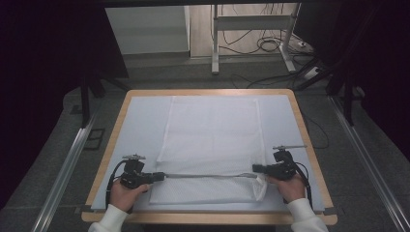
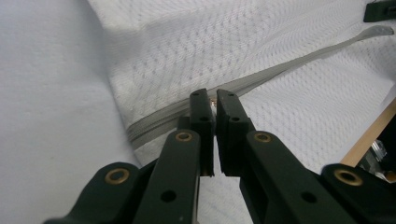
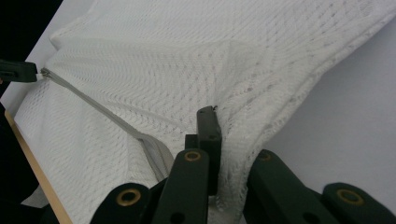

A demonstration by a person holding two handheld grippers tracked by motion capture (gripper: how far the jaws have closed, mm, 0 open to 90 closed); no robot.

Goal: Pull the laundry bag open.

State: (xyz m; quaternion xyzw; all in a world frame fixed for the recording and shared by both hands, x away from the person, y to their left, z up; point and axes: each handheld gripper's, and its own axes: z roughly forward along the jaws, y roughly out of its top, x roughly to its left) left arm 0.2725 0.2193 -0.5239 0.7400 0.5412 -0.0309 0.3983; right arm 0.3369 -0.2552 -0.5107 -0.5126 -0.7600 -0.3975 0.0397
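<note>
A white mesh bag (image 1: 210, 130) lies flat on the white-covered table (image 1: 138, 125). A grey zipper (image 1: 208, 176) runs across its near part, pulled straight between my two grippers. My left gripper (image 1: 157, 176) is at the zipper's left end. In the left gripper view, my left gripper (image 2: 214, 106) is shut on a small metal zipper pull, and the zipper (image 2: 289, 65) stretches away to the upper right. My right gripper (image 1: 256, 168) is at the right end. There my right gripper (image 3: 218, 140) is shut on the bag's mesh cloth (image 3: 243, 88), which drapes over and hides one finger.
The table's wooden rim (image 1: 305, 140) frames the white cover. Metal rails (image 1: 67, 159) run along the floor on both sides. Beyond the far edge stand a frame's legs (image 1: 215, 43) and loose cables (image 1: 268, 46). The left gripper's black tip (image 3: 16, 71) appears at the far left of the right gripper view.
</note>
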